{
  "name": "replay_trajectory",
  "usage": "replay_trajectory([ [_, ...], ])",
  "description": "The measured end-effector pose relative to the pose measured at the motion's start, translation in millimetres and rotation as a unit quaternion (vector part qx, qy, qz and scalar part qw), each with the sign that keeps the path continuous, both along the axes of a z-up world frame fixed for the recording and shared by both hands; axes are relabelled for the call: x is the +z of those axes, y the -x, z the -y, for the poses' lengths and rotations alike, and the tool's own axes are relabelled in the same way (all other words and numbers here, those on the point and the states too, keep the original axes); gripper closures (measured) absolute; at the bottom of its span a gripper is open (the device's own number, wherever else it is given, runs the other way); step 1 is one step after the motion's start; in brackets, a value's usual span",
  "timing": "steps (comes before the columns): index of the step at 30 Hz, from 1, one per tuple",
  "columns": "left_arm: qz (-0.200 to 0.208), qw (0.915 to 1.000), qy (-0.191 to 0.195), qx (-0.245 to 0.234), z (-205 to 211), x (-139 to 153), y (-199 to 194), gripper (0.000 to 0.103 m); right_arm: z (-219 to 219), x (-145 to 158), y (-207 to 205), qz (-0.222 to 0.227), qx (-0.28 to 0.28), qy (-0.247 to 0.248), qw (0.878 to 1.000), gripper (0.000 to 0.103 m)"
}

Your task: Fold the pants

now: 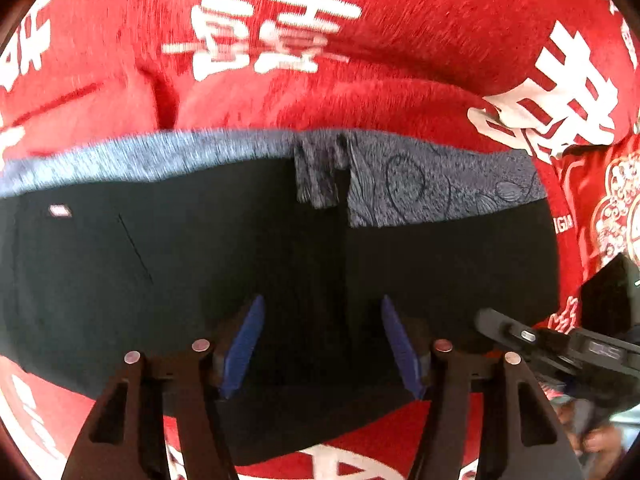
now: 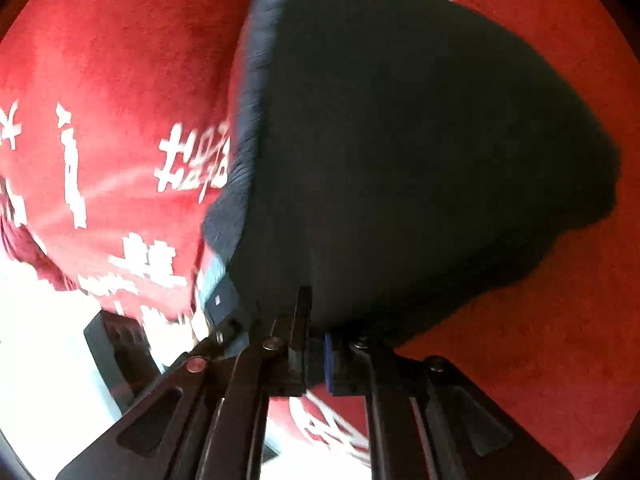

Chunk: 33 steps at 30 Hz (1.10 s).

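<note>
Fingers of the left gripper (image 1: 322,346) stood spread above the dark pants (image 1: 248,264) lying on the red blanket (image 1: 420,20); the right gripper (image 2: 316,354) pinched their near edge; lifting evenly, judged best, would keep layers aligned.

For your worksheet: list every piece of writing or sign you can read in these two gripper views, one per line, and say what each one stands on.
"囍", large white character, on the red cloth above the black pants.
"IGIA", partial white letters, on the red cloth right of the pants.
Other white characters on the cloth, both views: cut off or blurred, unreadable.
Small white tag on the pants: too small to read.
</note>
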<state>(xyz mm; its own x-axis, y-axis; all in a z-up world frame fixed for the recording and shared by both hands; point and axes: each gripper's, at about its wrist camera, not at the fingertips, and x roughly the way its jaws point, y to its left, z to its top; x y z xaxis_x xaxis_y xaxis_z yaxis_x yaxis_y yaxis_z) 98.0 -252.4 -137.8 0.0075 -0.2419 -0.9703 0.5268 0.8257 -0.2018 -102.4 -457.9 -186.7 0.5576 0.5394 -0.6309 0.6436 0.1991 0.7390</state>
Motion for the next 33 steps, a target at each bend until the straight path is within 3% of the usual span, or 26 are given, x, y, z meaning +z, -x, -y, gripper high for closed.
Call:
replay_trajectory([
  [1,0.012,0.9999,-0.009,-0.004,1,3,0,0.028,1,14,-5,0.007,0.043,0.017,0.999,0.078],
  [2,0.023,0.9996,-0.012,-0.008,3,8,-1,0.028,1,24,-8,0.017,0.067,0.026,0.997,0.06],
  [3,0.031,0.9994,-0.01,-0.015,5,14,-2,0.028,5,38,-8,0.035,0.091,0.041,0.994,0.048],
  [6,0.052,0.9984,-0.006,-0.02,12,32,-7,0.028,35,83,1,0.088,0.097,0.125,0.983,0.048],
  [9,0.061,0.9977,0.005,-0.03,32,41,-11,0.028,82,88,12,0.065,0.059,0.193,0.977,0.048],
  [11,0.061,0.9972,0.017,-0.04,48,44,-10,0.028,108,68,10,0.036,0.042,0.194,0.98,0.048],
  [14,0.059,0.9956,0.033,-0.065,80,41,-3,0.028,120,29,-1,0.014,0.052,0.15,0.987,0.048],
  [17,0.054,0.9945,0.038,-0.081,104,27,2,0.028,119,-4,-4,0.008,0.069,0.097,0.993,0.06],
  [20,0.063,0.9947,-0.008,-0.08,111,4,2,0.028,118,-11,-7,0.007,0.045,0.061,0.997,0.068],
  [22,0.049,0.9968,-0.009,-0.062,98,-5,0,0.028,115,1,-6,0.034,0.044,0.047,0.997,0.069],
  [24,0.056,0.996,-0.004,-0.069,90,-6,3,0.028,108,18,-10,0.055,0.068,0.059,0.994,0.069],
  [27,0.078,0.9912,-0.018,-0.106,91,-10,15,0.028,101,16,-16,0.011,0.097,0.117,0.988,0.069],
  [30,0.092,0.9884,-0.025,-0.118,90,-10,22,0.028,96,1,-17,-0.025,0.097,0.143,0.985,0.059],
  [33,0.082,0.9914,-0.012,-0.101,81,-8,19,0.028,93,11,-12,-0.037,0.084,0.157,0.983,0.051],
])
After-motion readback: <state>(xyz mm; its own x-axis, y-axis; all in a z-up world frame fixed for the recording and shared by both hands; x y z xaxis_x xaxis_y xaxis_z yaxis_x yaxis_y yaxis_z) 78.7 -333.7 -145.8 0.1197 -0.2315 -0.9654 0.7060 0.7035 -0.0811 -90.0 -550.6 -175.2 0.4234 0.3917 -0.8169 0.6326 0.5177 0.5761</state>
